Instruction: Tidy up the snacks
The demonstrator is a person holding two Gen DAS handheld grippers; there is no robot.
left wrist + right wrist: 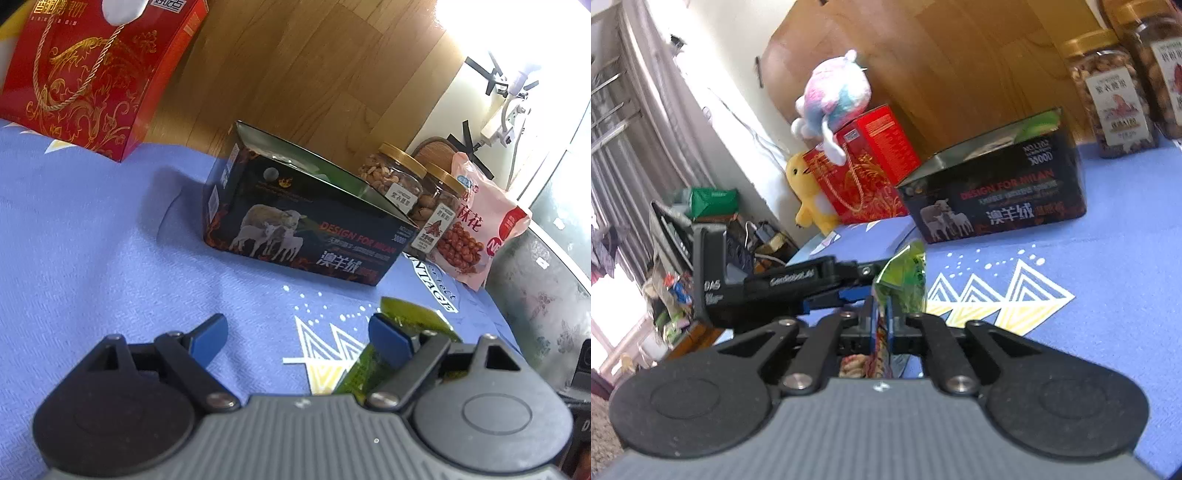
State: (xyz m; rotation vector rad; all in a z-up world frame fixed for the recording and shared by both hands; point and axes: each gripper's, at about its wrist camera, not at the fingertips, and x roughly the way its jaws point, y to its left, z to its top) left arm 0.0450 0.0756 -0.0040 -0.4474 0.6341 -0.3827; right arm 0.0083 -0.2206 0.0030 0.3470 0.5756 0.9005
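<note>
Through the right wrist view I see my right gripper [882,325] clamped on a crinkly green snack packet [905,280]: the blue pads are pressed together at the middle of the frame with the wrapper pinched between them, its green end fanning out above and beyond the fingertips. A printed part of the same packet shows below the pads, inside the jaw frame.

In the left wrist view my left gripper [297,338] has its blue pads wide apart, nothing pinched. The green packet [417,317] sits at the lower right of centre, just beside and partly behind the right-hand pad [389,341], not between the two; whether it touches that pad I cannot tell. From the right wrist view the left gripper [846,291] reaches in from the left, its tips close to the packet.

The open black cardboard box with sheep printed on it [306,236] stands on the blue patterned cloth [92,240], beyond the fingers at mid-frame. Two clear plastic jars with gold lids [395,177] and a pink snack bag [476,229] stand to its right; a red gift bag with gold cord [85,74] fills the upper left.
</note>
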